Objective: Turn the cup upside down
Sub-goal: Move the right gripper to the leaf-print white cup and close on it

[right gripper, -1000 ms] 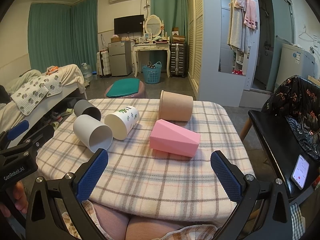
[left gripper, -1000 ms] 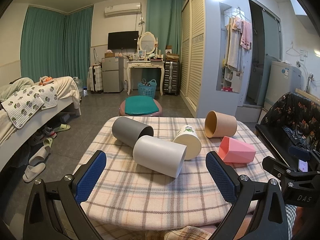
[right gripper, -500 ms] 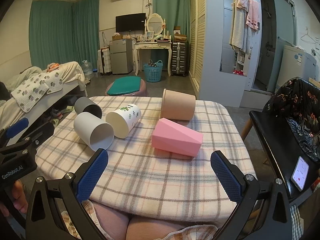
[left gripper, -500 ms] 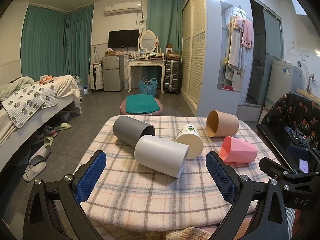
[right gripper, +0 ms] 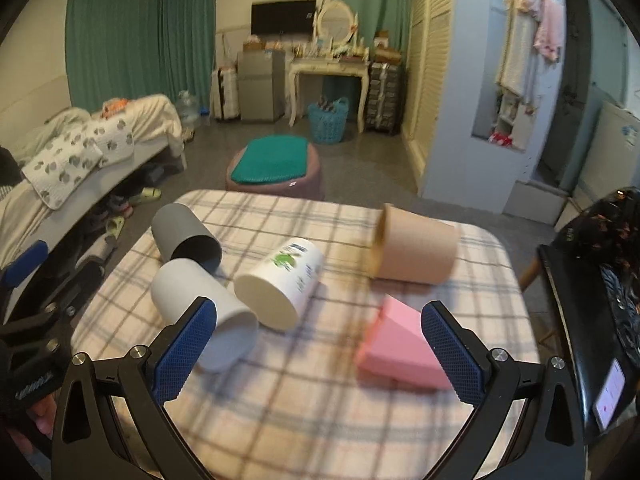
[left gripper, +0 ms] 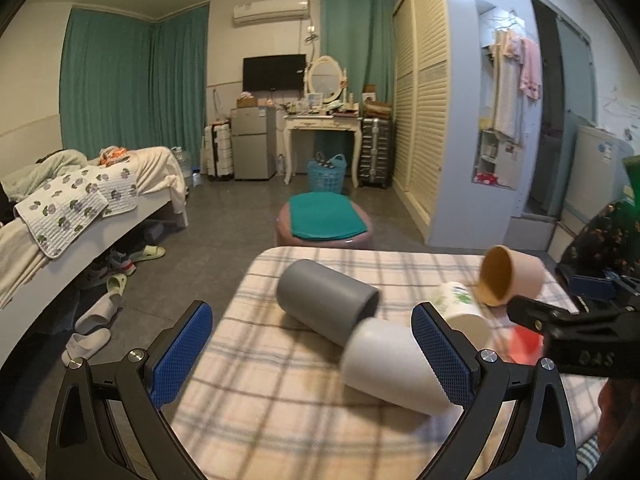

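Observation:
Several cups lie on their sides on a plaid-covered table (right gripper: 328,408): a dark grey cup (right gripper: 182,236) (left gripper: 324,304), a light grey cup (right gripper: 200,320) (left gripper: 388,364), a white cup with a green print (right gripper: 284,280) (left gripper: 460,308), a tan cup (right gripper: 416,250) (left gripper: 512,276) and a pink angular cup (right gripper: 400,348). My left gripper (left gripper: 312,356) is open and empty, its jaws to either side of the two grey cups. My right gripper (right gripper: 316,356) is open and empty over the table's near part, the pink cup by its right finger. The right gripper also shows in the left wrist view (left gripper: 576,332).
A bed (left gripper: 80,208) stands to the left with slippers (left gripper: 88,328) on the floor. A round stool with a teal cushion (left gripper: 324,224) is just beyond the table. A black chair with a phone (right gripper: 608,396) is at the right. A wardrobe (left gripper: 420,120) stands at the back right.
Both grippers have moved forward over the table and the cups look larger. The left view has swung left toward the grey cups. The jaws stay open; the cups have not moved.

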